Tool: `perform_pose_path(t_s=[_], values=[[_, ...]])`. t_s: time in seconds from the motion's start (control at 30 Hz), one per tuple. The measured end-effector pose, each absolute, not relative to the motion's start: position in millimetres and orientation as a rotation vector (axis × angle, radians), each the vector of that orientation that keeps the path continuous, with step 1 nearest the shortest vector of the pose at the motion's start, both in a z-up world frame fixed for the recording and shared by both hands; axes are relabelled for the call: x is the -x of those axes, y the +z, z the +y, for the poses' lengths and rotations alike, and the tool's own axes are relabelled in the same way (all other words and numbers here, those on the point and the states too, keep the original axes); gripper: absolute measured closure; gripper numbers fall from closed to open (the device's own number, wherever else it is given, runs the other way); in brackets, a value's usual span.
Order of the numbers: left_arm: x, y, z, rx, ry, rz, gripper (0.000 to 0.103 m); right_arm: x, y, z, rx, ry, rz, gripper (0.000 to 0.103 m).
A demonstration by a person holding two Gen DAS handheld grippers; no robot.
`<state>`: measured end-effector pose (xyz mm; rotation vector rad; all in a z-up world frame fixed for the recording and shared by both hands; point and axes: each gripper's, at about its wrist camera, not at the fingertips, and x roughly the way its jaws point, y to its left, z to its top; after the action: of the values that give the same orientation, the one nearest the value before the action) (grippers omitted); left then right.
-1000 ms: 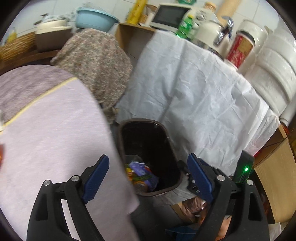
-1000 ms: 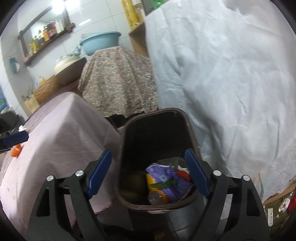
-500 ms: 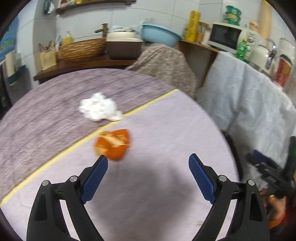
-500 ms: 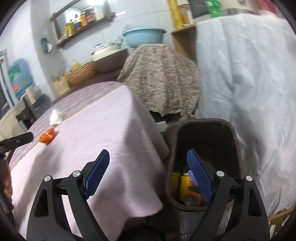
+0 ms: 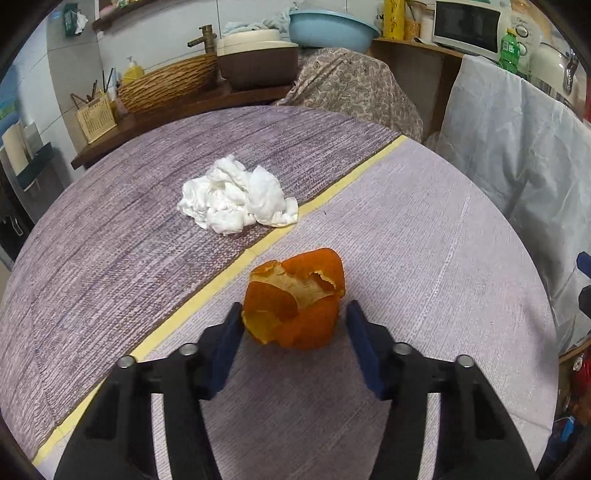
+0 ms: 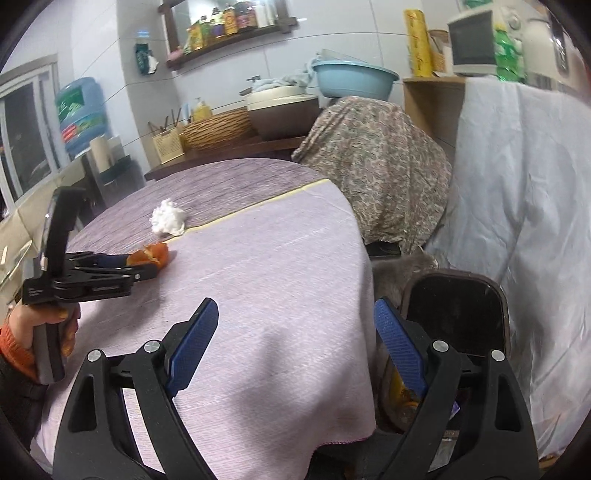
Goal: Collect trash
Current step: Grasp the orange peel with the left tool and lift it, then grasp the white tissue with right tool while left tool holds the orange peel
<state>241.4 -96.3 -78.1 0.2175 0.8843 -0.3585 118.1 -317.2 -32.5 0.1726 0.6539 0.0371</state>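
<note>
An orange peel (image 5: 295,302) lies on the round table's purple cloth (image 5: 424,240). My left gripper (image 5: 293,306) straddles it and its jaws are closing. The left pad touches the peel's edge; the right pad stands a little off it. A crumpled white tissue (image 5: 236,199) lies farther back, by the yellow stripe. In the right wrist view a hand holds the left gripper (image 6: 147,264) at the peel (image 6: 153,254), with the tissue (image 6: 168,221) behind. My right gripper (image 6: 295,302) is open with nothing in it, over the table's near edge. The dark trash bin (image 6: 458,306) stands to its right.
A chair under a flowered cloth (image 6: 376,162) stands behind the table. A white sheet (image 6: 517,184) covers the counter to the right of the bin. A wicker basket (image 5: 166,85) and a blue basin (image 5: 332,26) sit on the back shelf.
The left gripper swung from the bin to the tabletop, closed in on the orange peel, and its jaws narrowed around it. The right gripper rose from above the bin and turned toward the table.
</note>
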Motion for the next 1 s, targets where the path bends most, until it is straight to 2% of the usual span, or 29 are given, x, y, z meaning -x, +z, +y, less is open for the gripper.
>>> perform_pose_path(t_s=[0.1,0.3,0.6,1.0], values=[[-240.0,-76.6,-89.8,-0.179,-0.373,0.878,0.066,-123.5,-26.8,-307.6,-0.151,0.057,0.654,0.018],[-234.0,-64.7,-82.0,-0.130,-0.387,0.851,0.079,-138.6,-19.6,-287.6,-0.128,0.100,0.662,0.018],[-214.3,-44.2,-47.0,-0.014,-0.416,0.810,0.081,-178.2,-15.4,-248.1,-0.143,0.239,0.722,0.018],[-180.4,-42.1,-5.3,0.101,-0.406,0.784,0.081,-296.7,-21.7,-173.7,-0.189,0.396,0.836,0.018]])
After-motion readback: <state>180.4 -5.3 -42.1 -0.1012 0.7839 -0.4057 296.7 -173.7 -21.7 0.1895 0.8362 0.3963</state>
